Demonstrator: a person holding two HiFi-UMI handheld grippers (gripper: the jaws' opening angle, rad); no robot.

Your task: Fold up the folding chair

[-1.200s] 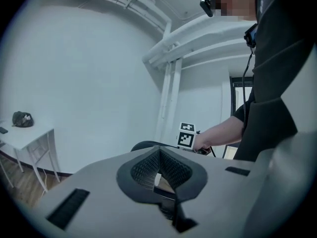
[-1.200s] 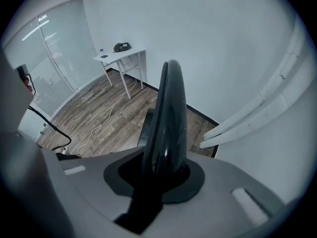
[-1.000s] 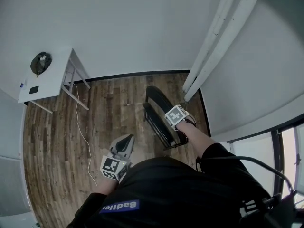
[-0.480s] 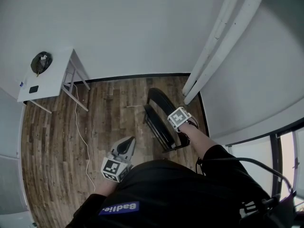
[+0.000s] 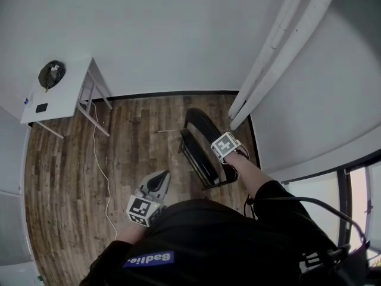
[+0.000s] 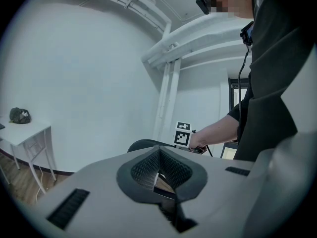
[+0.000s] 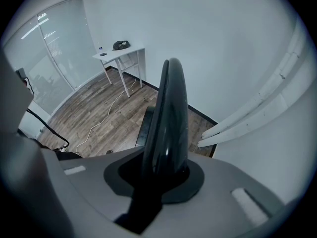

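A black folding chair (image 5: 199,151) stands on the wooden floor close to the right wall. My right gripper (image 5: 222,155), with its marker cube on top, points steeply down and is shut on the top edge of the chair's backrest (image 7: 168,113). In the right gripper view the backrest rises edge-on from between the jaws of my right gripper (image 7: 161,178), and the seat (image 7: 144,128) shows as a dark panel below it. My left gripper (image 5: 158,180) hangs apart from the chair, near my body, shut with nothing in it. The left gripper view shows the left gripper (image 6: 158,176) with its pads together and the backrest (image 6: 146,144) beyond them.
A small white table (image 5: 59,100) with a dark bundle (image 5: 52,74) stands at the far left by the wall. A white cable (image 5: 98,159) trails across the floor from it. Slanted white pipes (image 5: 268,58) run down the right wall beside the chair. A glass wall (image 7: 54,58) closes the left side.
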